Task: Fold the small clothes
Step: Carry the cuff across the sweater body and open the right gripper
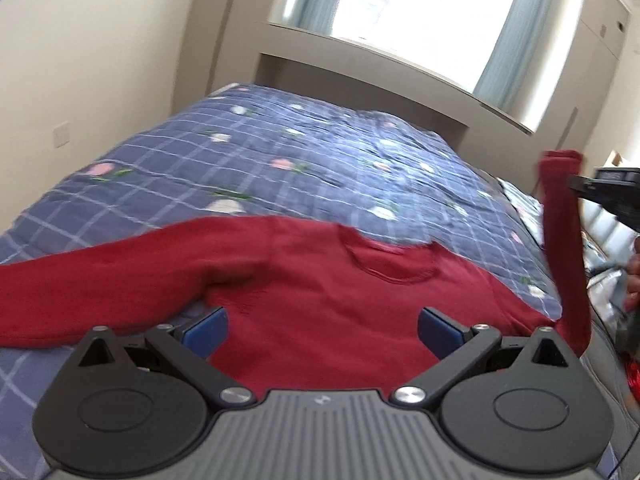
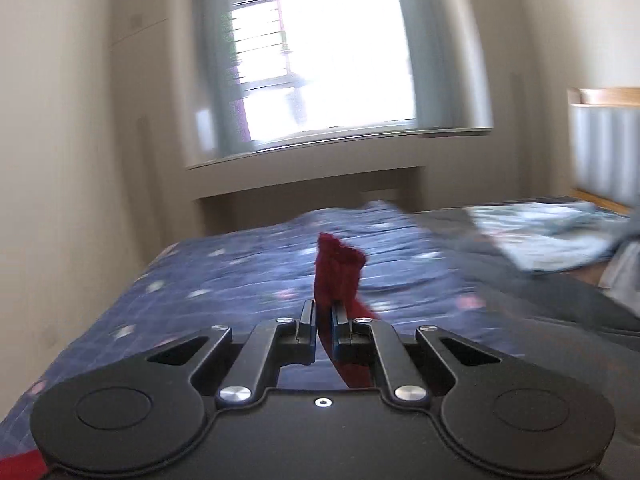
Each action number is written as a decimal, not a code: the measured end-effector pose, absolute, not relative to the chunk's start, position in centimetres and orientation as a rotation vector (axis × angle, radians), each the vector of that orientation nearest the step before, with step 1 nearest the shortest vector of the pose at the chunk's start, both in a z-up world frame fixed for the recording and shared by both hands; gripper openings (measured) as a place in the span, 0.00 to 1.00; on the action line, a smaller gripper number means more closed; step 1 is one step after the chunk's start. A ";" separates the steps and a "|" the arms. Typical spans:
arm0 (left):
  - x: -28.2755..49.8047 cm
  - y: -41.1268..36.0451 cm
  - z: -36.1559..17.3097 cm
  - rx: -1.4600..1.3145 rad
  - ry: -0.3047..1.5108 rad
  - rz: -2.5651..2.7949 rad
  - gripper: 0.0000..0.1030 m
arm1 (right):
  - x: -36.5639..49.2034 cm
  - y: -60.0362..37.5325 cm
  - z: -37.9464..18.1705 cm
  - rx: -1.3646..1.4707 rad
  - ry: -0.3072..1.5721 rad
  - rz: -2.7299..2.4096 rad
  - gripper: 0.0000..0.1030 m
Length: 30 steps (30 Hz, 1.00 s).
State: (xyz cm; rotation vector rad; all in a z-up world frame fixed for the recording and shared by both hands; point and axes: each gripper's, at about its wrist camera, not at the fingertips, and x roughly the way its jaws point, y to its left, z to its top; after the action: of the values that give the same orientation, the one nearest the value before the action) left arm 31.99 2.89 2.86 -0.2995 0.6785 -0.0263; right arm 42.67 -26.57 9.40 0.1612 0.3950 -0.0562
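— Where does your left wrist view sit?
— Low over the bed (image 1: 280,152), close above the red sweater (image 1: 320,280), facing the window (image 1: 420,12) at 12 o'clock.
— And your right?
— Higher, facing the same window (image 2: 328,60); both share the bed (image 2: 240,272).

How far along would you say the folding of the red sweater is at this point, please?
Early. Done: the sweater lies spread on the quilt, neckline visible, one sleeve stretched out flat. In hand: the right hand-held gripper is shut on the other sleeve, held up off the bed; the left hand-held gripper is open over the body. Left: lay that sleeve across, fold the flat one, then the body.
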 end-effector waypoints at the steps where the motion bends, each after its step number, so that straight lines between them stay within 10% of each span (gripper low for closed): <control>1: 31.7 3.6 2.8 -0.301 0.675 -0.010 1.00 | 43.4 -24.6 8.6 0.173 0.415 -0.014 0.07; 15: 31.7 12.7 0.0 -0.350 0.696 0.195 1.00 | 45.9 -8.8 -2.2 0.044 0.714 0.302 0.10; 22: 33.8 10.9 -1.2 -0.319 0.711 0.182 1.00 | 43.7 -13.7 -2.0 0.002 0.661 0.280 0.73; 30: 40.0 4.3 -3.6 -0.224 0.686 0.049 1.00 | 40.2 -25.0 -2.4 -0.121 0.574 0.062 0.99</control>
State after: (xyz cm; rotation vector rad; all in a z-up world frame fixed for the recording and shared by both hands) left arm 40.00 4.26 -3.64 -0.2244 0.6865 0.0489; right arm 40.21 -25.01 -2.44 -0.1213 0.5742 0.0624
